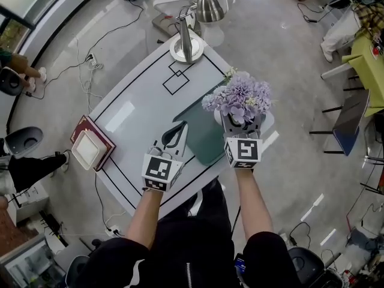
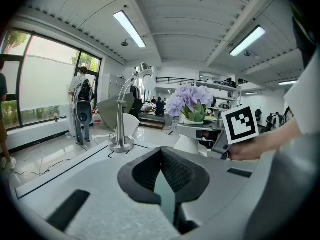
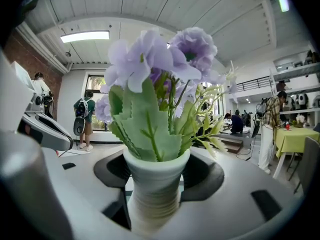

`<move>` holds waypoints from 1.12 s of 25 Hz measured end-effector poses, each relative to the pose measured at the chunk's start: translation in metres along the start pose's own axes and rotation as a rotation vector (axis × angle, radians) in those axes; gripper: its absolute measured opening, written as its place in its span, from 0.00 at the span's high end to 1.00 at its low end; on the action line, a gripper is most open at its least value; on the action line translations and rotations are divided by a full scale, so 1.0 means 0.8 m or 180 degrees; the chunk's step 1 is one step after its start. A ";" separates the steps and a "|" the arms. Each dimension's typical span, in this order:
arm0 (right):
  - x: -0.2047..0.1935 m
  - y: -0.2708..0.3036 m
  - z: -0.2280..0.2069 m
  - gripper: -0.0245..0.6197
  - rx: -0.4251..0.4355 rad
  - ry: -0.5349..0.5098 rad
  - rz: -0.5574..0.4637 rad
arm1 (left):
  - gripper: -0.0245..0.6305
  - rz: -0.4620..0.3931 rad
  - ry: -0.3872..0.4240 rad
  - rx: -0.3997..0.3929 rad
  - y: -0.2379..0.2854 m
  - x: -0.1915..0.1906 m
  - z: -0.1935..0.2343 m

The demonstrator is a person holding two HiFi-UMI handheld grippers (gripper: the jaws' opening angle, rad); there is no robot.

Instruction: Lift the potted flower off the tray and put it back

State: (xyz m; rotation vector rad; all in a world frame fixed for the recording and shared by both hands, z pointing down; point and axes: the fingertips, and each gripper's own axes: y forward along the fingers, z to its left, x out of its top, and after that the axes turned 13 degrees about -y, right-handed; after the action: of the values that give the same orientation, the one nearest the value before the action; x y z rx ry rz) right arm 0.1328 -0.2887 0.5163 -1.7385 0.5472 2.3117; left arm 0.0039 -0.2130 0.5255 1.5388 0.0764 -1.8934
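Observation:
The potted flower (image 1: 239, 96), purple blooms in a white ribbed pot (image 3: 155, 189), sits between the jaws of my right gripper (image 1: 243, 125), which is shut on the pot. It is held upright over the right edge of the dark green tray (image 1: 201, 134); the blooms hide whether the pot's base touches it. My left gripper (image 1: 181, 126) is shut with nothing in it, its tips meeting over the tray's near left part. From the left gripper view the flower (image 2: 190, 98) is ahead to the right.
A metal desk lamp (image 1: 186, 41) stands on its round base at the table's far end. A red book with a white box (image 1: 89, 149) on it lies at the table's left edge. Cables and chairs are on the floor around.

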 end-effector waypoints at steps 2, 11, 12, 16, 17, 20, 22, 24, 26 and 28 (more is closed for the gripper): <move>-0.006 0.007 0.000 0.55 0.0015 0.0007 -0.0001 | 0.96 0.0012 -0.0008 0.0033 -0.002 -0.003 0.006; -0.012 0.017 0.012 0.55 0.0007 -0.0052 -0.0073 | 0.96 0.0045 -0.0069 0.0161 -0.015 -0.019 0.030; -0.013 0.017 0.012 0.55 0.0002 -0.0046 -0.0070 | 0.96 0.0044 -0.0074 0.0163 -0.016 -0.020 0.031; -0.018 0.018 0.017 0.55 0.0065 -0.0018 0.0015 | 0.96 0.0024 -0.0086 0.0146 -0.020 -0.018 0.031; -0.020 0.017 0.018 0.55 0.0075 -0.0025 0.0049 | 0.96 0.0018 -0.0087 0.0140 -0.021 -0.017 0.030; -0.026 0.010 0.017 0.55 0.0060 -0.0011 0.0105 | 0.96 0.0003 -0.0074 0.0116 -0.024 -0.016 0.025; -0.030 0.008 0.018 0.55 0.0067 0.0023 0.0144 | 0.96 -0.0009 -0.0068 0.0100 -0.026 -0.014 0.023; -0.033 0.006 0.019 0.55 0.0069 0.0033 0.0188 | 0.96 -0.0016 -0.0064 0.0084 -0.029 -0.013 0.021; -0.036 0.003 0.020 0.55 0.0057 0.0035 0.0222 | 0.96 -0.0021 -0.0058 0.0071 -0.031 -0.013 0.019; -0.038 -0.001 0.020 0.55 0.0041 0.0041 0.0245 | 0.96 -0.0029 -0.0052 0.0061 -0.034 -0.012 0.017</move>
State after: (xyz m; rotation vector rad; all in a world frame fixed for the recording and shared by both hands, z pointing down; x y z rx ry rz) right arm 0.1274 -0.2794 0.5489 -1.7573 0.6409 2.3442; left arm -0.0218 -0.1940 0.5286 1.5380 0.0583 -1.9185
